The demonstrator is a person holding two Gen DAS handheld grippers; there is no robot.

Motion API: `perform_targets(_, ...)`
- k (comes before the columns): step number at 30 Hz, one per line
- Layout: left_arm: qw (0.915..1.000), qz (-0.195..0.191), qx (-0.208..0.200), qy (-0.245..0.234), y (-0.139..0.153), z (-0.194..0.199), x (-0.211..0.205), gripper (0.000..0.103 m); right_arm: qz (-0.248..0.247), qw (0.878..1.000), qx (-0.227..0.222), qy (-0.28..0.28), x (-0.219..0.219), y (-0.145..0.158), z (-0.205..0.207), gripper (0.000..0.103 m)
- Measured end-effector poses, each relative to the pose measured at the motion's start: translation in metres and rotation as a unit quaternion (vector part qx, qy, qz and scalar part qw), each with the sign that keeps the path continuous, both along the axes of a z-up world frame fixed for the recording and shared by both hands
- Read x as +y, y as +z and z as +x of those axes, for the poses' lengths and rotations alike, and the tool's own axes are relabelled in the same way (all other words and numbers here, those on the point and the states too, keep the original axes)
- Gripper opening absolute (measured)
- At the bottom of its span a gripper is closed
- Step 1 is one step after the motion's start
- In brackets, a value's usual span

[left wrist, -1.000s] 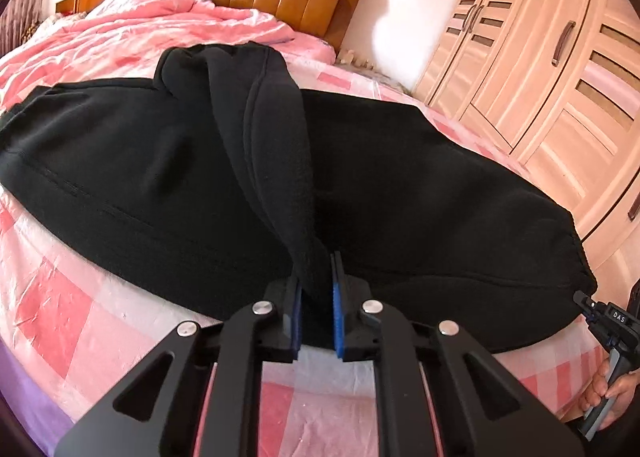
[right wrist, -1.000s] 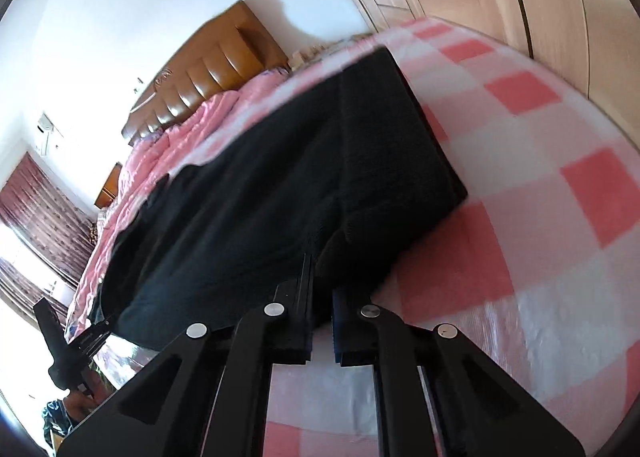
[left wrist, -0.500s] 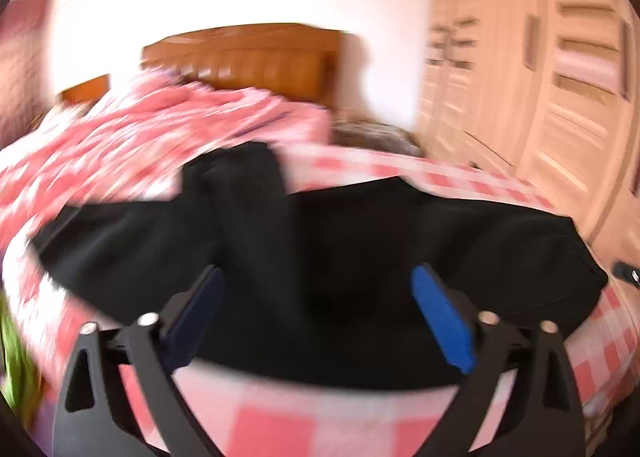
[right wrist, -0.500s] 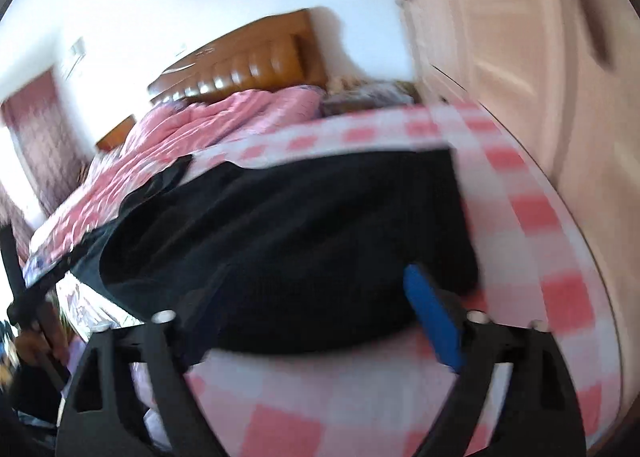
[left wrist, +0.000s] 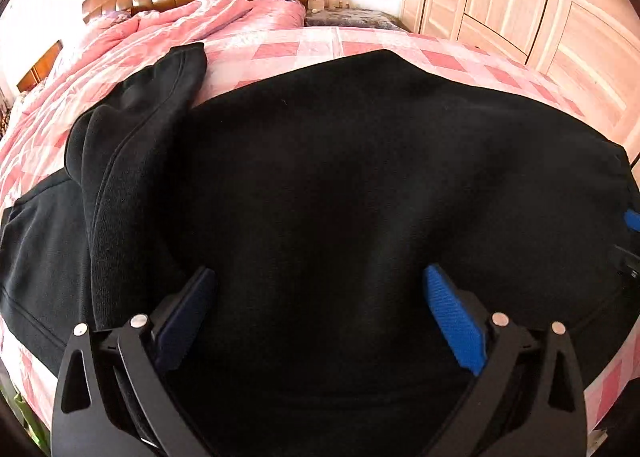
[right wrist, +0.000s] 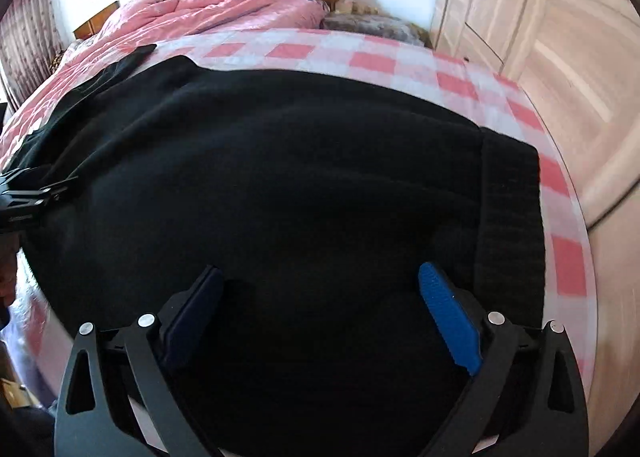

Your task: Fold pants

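Lying across checked bedsheet, black pants, bare sheet beyond far edge, both hand-held grippers gaping, empty.

You've got the bed in its pink checked sheet, black pants spread across it, and a pink quilt bunched at eleven o'clock beside the headboard.
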State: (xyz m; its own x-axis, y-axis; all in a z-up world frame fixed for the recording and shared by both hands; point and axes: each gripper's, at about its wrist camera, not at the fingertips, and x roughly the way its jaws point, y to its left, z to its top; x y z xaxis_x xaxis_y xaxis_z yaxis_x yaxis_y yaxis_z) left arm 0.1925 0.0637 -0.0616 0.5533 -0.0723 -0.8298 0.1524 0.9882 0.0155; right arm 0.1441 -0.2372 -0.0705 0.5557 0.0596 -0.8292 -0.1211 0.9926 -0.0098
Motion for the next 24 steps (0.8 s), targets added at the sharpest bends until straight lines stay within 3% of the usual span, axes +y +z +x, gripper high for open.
perform_targets(9, 1.0000, -0.001, 0.001, -0.008, 0.003, 0.001, -0.003, 0.102, -0.007, 1.000, 0.009, -0.017, 0.002, 0.005, -0.012, 0.096)
perform_targets(12, 0.9994, -0.009, 0.012, -0.031, 0.013, 0.002, 0.001, 0.101, -0.027, 0.999, 0.017, -0.032, 0.008, 0.013, -0.010, 0.096)
perform_targets(15, 0.9986, -0.023, -0.027, -0.040, 0.047, 0.006, 0.018, 0.101, -0.040, 0.998, -0.046, -0.020, 0.026, 0.046, -0.008, 0.096)
perform_targets(17, 0.9986, -0.026, -0.038, -0.024, 0.065, 0.024, 0.036, 0.101, -0.014, 0.997, -0.080, 0.019, 0.047, 0.065, 0.001, 0.096)
perform_targets(19, 0.9989, -0.021, -0.039, 0.017, 0.077, 0.056, 0.060, 0.101, 0.007, 0.995, -0.082, 0.055, 0.067, 0.068, 0.018, 0.097)
perform_targets(22, 0.9962, -0.004, -0.001, 0.086, 0.076, 0.117, 0.092, 0.101, 0.001, 0.993, -0.079, 0.086, 0.104, 0.057, 0.050, 0.097)
perform_targets(24, 0.9942, 0.000, 0.017, 0.107, 0.071, 0.159, 0.103, 0.099, 0.014, 0.993, -0.066, 0.097, 0.123, 0.046, 0.068, 0.097)
